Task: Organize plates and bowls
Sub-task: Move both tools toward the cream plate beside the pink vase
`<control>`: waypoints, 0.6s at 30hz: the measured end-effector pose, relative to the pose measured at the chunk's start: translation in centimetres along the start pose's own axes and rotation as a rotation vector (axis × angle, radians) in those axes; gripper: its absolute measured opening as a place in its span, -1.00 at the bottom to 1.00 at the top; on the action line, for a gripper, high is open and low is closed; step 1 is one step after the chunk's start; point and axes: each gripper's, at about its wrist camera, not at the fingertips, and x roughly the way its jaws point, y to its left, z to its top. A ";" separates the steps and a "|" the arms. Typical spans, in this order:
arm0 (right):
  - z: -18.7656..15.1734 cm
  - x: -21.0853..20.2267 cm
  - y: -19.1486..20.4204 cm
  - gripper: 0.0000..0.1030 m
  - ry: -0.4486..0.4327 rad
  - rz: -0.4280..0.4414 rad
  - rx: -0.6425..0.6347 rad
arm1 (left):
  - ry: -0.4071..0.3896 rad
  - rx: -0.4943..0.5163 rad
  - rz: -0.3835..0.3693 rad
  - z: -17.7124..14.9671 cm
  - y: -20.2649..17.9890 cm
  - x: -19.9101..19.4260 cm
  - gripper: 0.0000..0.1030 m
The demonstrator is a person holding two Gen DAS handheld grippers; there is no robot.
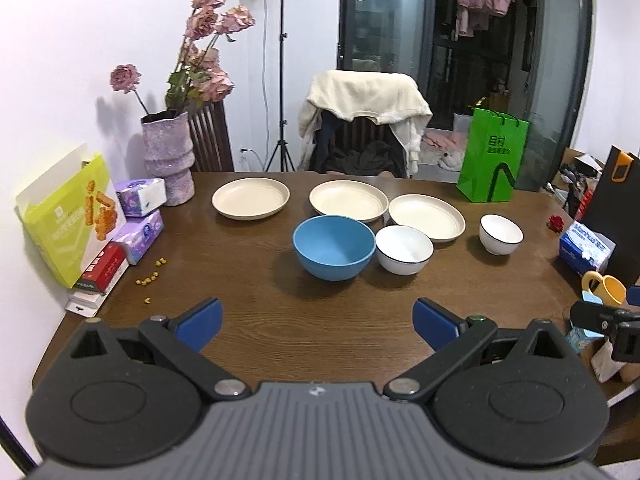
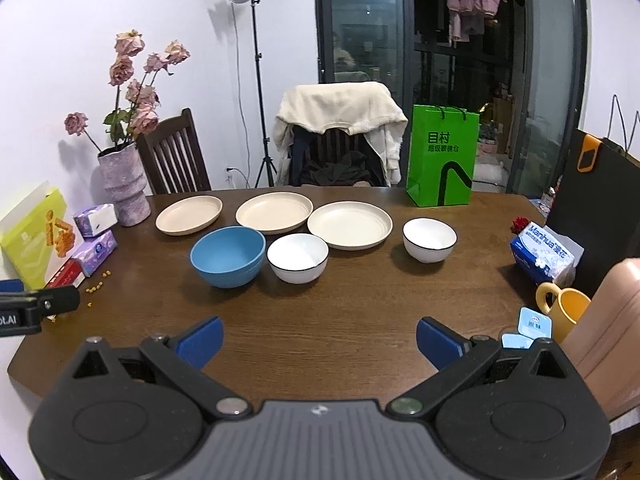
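Room: white wall on my left, dark glass doors behind, a chair (image 2: 336, 136) draped in a cream garment at the far side of the counter (image 2: 340, 320).
Counter: dark brown wood, carrying all the dishes.
Plates: three cream ones in a row toward the far edge: left plate (image 2: 189, 214), middle plate (image 2: 274, 212), right plate (image 2: 350, 224). The middle and right plates look to overlap or touch at their rims.
Blue bowl (image 2: 228, 256): upright, in front of the left and middle plates.
White bowl (image 2: 297, 258): black-rimmed, just beside the blue bowl on its right.
Second white bowl (image 2: 429, 239): alone, to the right of the right plate.
My left hand-held gripper (image 1: 318, 324): blue pads spread wide, holding nothing, hovering over bare wood well short of the blue bowl.
My right hand-held gripper (image 2: 320, 340): also spread wide and empty, near the front edge.
Clutter: vase of pink flowers (image 2: 124, 184) and tissue packs (image 2: 96, 240) on the left, green bag (image 2: 442, 156) at the back, yellow mug (image 2: 566, 312) on the right.
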 end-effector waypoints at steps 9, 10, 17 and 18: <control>1.5 0.9 0.4 1.00 0.008 0.066 -0.026 | -0.023 -0.009 0.027 1.6 0.0 0.1 1.00; 1.7 1.1 0.5 1.00 0.007 0.073 -0.031 | -0.026 -0.012 0.023 1.8 0.1 0.2 1.00; 3.9 2.9 2.2 1.00 -0.004 0.092 -0.065 | -0.034 -0.010 0.013 3.8 0.9 2.0 1.00; 4.2 3.2 2.4 1.00 -0.004 0.094 -0.066 | -0.033 -0.015 0.015 4.2 1.1 2.3 1.00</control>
